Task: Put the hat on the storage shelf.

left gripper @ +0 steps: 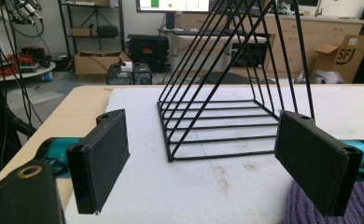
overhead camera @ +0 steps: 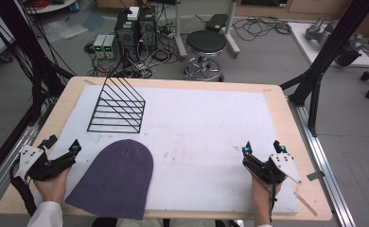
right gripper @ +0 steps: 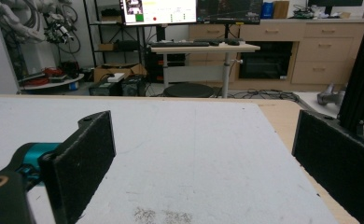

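A purple knitted beanie lies flat on the white mat near the front left. Behind it stands a black wire rack shaped like a wedge, also in the left gripper view. My left gripper rests at the table's left edge, left of the beanie, open with nothing between its jaws; a corner of the beanie shows by its right jaw. My right gripper sits at the front right, open and empty over bare mat.
The wooden table has bare rims around the mat. Black frame posts stand at the right and cables hang at the left. A stool and computer boxes sit on the floor beyond the far edge.
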`<state>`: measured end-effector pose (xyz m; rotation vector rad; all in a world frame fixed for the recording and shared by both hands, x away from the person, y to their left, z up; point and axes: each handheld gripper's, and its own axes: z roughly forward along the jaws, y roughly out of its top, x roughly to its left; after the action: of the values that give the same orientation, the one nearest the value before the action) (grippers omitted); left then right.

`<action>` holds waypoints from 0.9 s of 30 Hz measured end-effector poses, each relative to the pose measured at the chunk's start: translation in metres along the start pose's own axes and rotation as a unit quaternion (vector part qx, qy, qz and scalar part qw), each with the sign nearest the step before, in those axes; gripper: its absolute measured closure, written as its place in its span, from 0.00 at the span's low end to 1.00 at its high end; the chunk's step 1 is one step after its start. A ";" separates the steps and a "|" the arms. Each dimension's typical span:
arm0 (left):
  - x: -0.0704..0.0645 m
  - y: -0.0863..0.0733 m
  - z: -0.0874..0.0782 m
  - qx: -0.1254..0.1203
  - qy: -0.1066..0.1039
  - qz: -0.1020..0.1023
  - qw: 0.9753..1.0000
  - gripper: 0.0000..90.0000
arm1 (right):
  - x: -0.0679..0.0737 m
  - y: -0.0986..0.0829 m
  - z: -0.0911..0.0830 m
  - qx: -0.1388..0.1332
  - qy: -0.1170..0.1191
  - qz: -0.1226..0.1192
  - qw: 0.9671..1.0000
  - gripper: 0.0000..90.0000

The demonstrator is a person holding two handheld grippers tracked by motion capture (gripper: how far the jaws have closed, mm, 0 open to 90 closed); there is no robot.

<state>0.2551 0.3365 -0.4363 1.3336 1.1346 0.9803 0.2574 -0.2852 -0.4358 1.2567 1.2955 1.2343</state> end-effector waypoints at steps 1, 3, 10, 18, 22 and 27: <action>0.000 0.000 0.000 0.000 -0.001 -0.001 1.000 0.20 | 0.000 0.000 0.000 0.000 0.000 0.000 1.000 0.06; 0.000 0.000 0.000 0.000 -0.003 -0.002 1.000 0.20 | -0.001 0.000 0.000 -0.002 -0.003 0.000 1.000 0.06; 0.000 0.000 0.000 0.003 -0.004 -0.002 1.000 0.20 | -0.002 0.000 -0.001 -0.004 -0.005 0.008 1.000 0.06; 0.001 0.000 0.000 0.004 -0.004 -0.004 1.000 0.20 | -0.002 0.000 -0.001 -0.003 -0.005 0.004 1.000 0.06; 0.001 0.000 0.000 0.004 -0.006 -0.004 1.000 0.20 | -0.002 0.000 -0.001 -0.002 -0.006 0.005 1.000 0.06; 0.000 0.000 0.000 0.005 -0.007 -0.003 1.000 0.20 | -0.003 0.000 -0.001 -0.003 -0.006 0.008 1.000 0.06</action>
<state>0.2553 0.3366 -0.4367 1.3426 1.1324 0.9611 0.2563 -0.2880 -0.4357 1.2703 1.2752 1.2382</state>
